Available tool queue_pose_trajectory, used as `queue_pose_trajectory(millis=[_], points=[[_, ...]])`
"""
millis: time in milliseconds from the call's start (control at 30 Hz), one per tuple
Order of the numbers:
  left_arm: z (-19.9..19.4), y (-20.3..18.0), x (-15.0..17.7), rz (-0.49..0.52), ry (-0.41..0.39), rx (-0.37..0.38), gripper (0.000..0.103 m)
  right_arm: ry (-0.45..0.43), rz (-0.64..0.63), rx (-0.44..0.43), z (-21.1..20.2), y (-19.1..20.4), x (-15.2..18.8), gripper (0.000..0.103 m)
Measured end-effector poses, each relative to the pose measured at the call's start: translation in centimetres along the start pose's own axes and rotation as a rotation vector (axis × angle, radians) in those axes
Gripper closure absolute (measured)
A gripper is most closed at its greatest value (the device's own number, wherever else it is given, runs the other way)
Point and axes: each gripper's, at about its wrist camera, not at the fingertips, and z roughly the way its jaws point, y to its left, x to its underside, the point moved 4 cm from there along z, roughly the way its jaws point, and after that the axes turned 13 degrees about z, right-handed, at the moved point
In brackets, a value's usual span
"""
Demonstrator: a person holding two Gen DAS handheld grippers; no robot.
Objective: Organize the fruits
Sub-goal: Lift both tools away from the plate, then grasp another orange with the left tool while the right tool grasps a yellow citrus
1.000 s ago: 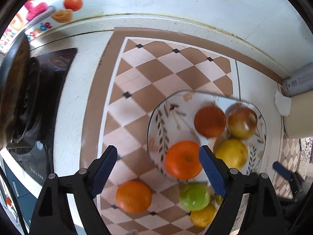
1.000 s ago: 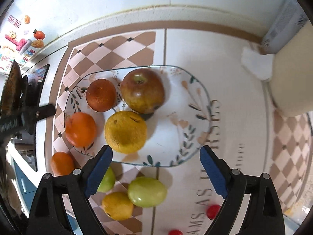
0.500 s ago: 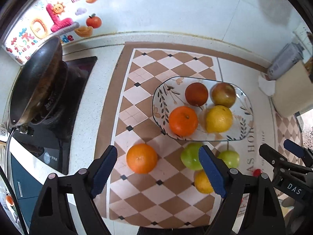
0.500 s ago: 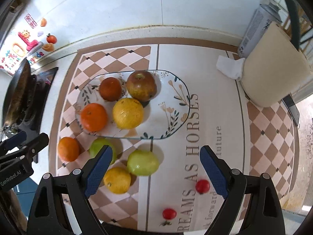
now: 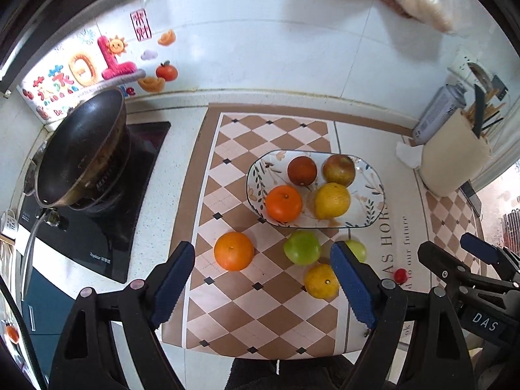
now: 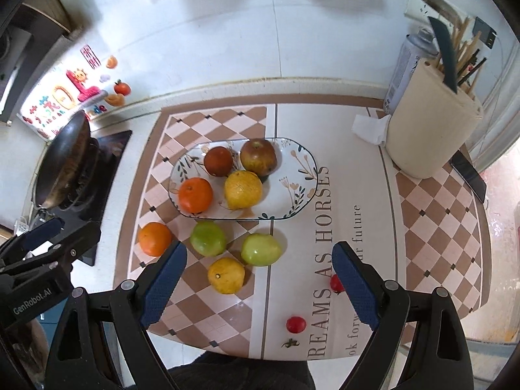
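Both tools hang high over the counter, and neither is holding anything. The left gripper [image 5: 261,287] has its jaws spread wide and empty, and the right gripper [image 6: 260,287] is released the same way.

The plate [image 6: 302,169] sits in the middle of the checked mat [image 5: 234,318], and everything else is easiest read from it. On it lie a dark red fruit [image 6: 218,161], an apple [image 6: 259,157], an orange [image 6: 195,195] and a yellow citrus [image 6: 242,189], crowded to the plate's stove-side half, so its other half looks free for more.

Just in front of the plate, loose on the mat, wait a second orange [image 6: 154,239], two green apples [image 6: 208,238] [image 6: 261,249] and a small yellow citrus [image 6: 226,275]. Further from the plate, towards the onlooker, are two small red tomatoes [image 6: 295,324] [image 6: 336,283]. I'd guess these loose ones go onto the plate next.
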Motion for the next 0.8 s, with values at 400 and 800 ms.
queue_pose_trajectory(millis=[400, 800], points=[[-2.6, -0.5, 0.6, 0.010, -0.044, -0.006, 0.018, -0.045, 0.012, -0.023, -3.3, 0.0, 0.4, 0.010], [0.9, 1.4, 0.9, -0.014, 0.024, -0.054, 0.003, 0.135, 0.073, -0.075, 4.2, -0.4, 1.7, 0.010]])
